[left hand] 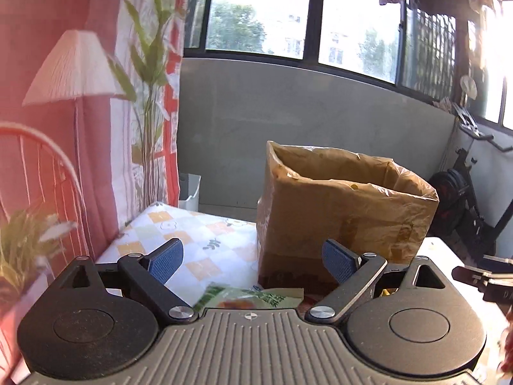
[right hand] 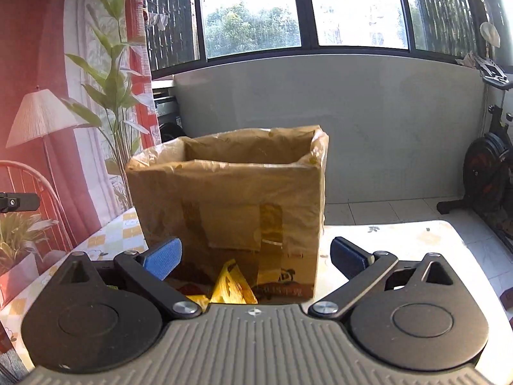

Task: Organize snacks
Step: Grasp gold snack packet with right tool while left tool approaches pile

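A: Two snack packets are seen low in the wrist views. A green snack packet is caught just below and between the fingers of the left gripper; a yellow snack packet is framed just below the right gripper, a little toward its left finger.

B: Is either packet held?

A: Neither is. Both grippers are shown with jaws spread wide and nothing pressed between the blue pads. The packets are left lying on the bench, against the foot of the cardboard box.

B: And the box?

A: It is stood directly ahead of both grippers, lined with a brownish plastic bag and open at the top. Its inside is barely shown from these angles, so what has been put in it cannot be told.

B: How much of the tidying is done, then?

A: Little can be confirmed. At least two packets are judged still to be gathered, and more may be hidden beneath the gripper bodies. A pick-up of each is judged to be the step at hand, with the box presumed as the destination.
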{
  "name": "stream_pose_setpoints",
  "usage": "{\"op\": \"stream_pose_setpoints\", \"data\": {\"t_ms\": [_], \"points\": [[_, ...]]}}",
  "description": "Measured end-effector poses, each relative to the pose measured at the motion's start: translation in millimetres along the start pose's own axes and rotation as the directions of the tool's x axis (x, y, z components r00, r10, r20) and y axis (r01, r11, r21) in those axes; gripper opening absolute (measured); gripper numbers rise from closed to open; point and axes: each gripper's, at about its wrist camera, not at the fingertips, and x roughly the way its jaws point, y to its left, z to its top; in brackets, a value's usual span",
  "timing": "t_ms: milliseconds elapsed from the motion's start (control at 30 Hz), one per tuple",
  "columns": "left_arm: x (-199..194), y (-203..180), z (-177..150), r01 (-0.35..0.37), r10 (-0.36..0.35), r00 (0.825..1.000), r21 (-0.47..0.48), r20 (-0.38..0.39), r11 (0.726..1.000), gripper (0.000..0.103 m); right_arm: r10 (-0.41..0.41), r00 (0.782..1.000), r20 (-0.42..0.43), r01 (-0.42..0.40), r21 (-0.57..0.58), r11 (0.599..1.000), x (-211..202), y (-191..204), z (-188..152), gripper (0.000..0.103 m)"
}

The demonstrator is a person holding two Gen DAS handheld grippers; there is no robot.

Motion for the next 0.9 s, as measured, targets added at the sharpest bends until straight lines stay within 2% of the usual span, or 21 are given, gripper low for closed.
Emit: {"op": "stream_pose_setpoints", "data": {"t_ms": [67, 167, 267, 367, 433, 533, 600, 700, 900], "points": [[6.9, -2.5, -16.8, -0.012, 0.008, 0.999, -0.066, -0.052, 0.998, 0.095, -0.019, 1.000, -0.018, 0.019, 0.006, 1.000, -2.0, 0.5, -17.1, 0.097], [19.1, -6.6, -35.9, -0.008, 0.002, 0.992, -0.049, -0.128, 0.999, 0.094, -0.044, 0.996, -0.080, 0.045, 0.014, 0.999, -0.3, -2.4, -38.9, 0.092], [24.5, -8.8, -51.0, -0.020, 0.014, 0.987, -0.037, -0.159, 0.999, 0.094, -0.075, 0.987, -0.145, 0.077, 0.008, 0.997, 6.7, -10.0, -56.5, 0.082], [30.3, -8.4, -58.6, -0.006, -0.002, 0.980, -0.041, -0.197, 0.999, 0.094, -0.098, 0.977, -0.190, 0.112, 0.065, 0.992, 12.6, -22.5, -70.0, 0.077], [31.3, -8.5, -63.6, -0.002, -0.005, 0.978, -0.033, -0.207, 0.999, 0.094, -0.124, 0.968, -0.219, 0.142, 0.071, 0.987, 16.9, -26.4, -76.9, 0.073], [33.4, -10.0, -68.1, -0.009, 0.007, 0.977, -0.010, -0.215, 1.000, 0.094, -0.242, 0.936, -0.254, 0.249, -0.007, 0.969, 22.4, -26.4, -92.7, 0.069], [34.8, -12.7, -68.7, -0.009, 0.008, 0.975, -0.003, -0.223, 1.000, 0.094, -0.240, 0.927, -0.290, 0.258, 0.028, 0.966, 24.1, -33.4, -101.2, 0.068], [38.4, -14.3, -71.1, -0.006, 0.006, 0.971, -0.001, -0.238, 1.000, 0.094, -0.197, 0.928, -0.316, 0.232, 0.076, 0.970, 26.4, -38.7, -108.2, 0.068], [40.9, -22.0, -76.1, 0.000, 0.009, 0.967, 0.037, -0.253, 0.999, 0.094, -0.179, 0.934, -0.311, 0.196, 0.024, 0.980, 33.6, -25.7, -120.2, 0.068]]}}
